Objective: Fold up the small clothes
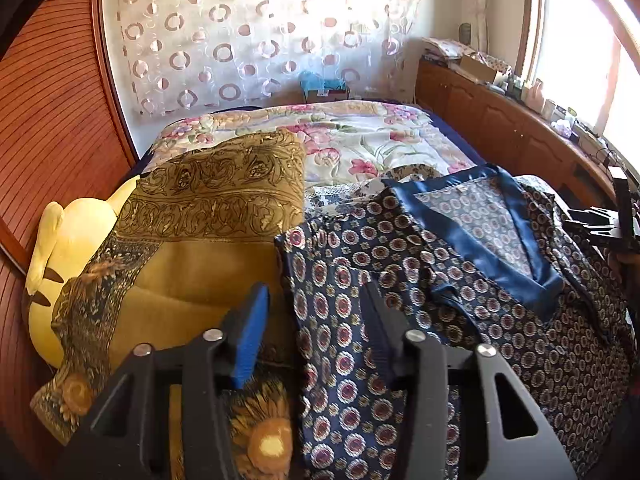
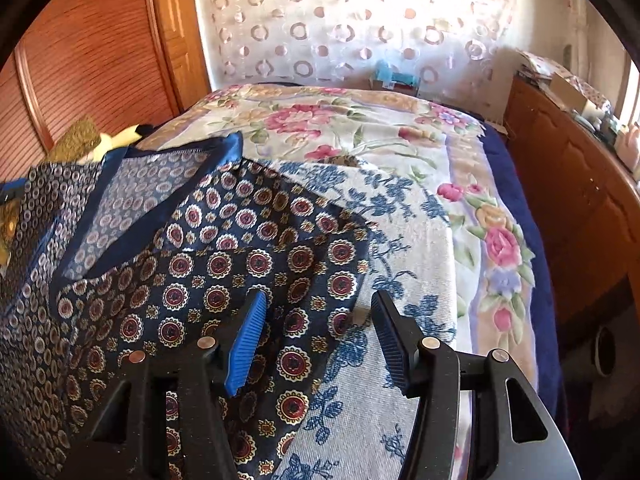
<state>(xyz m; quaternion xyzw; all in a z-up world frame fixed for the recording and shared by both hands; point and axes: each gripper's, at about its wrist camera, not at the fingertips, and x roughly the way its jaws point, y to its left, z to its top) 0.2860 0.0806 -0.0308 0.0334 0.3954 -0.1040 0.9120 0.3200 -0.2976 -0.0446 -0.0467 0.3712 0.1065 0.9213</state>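
Observation:
A navy top with red-and-gold medallions and a blue satin V-neck point(image 1: 460, 264) lies spread on the bed, neckline away from me; it also shows in the right wrist view point(image 2: 192, 264). My left gripper point(image 1: 316, 300) is open, its fingers straddling the garment's left edge low over the cloth. My right gripper point(image 2: 316, 316) is open over the garment's right edge, where it meets a white cloth with blue flowers point(image 2: 400, 240). The right gripper's tip shows at the far right of the left wrist view point(image 1: 600, 224).
A gold-brown patterned cloth point(image 1: 208, 216) lies left of the garment, over a yellow plush toy point(image 1: 64, 248). A floral bedspread point(image 2: 360, 128) covers the bed. A wooden wardrobe point(image 1: 48, 120) stands left, a cluttered wooden cabinet point(image 1: 500, 120) right, a curtain point(image 1: 248, 36) behind.

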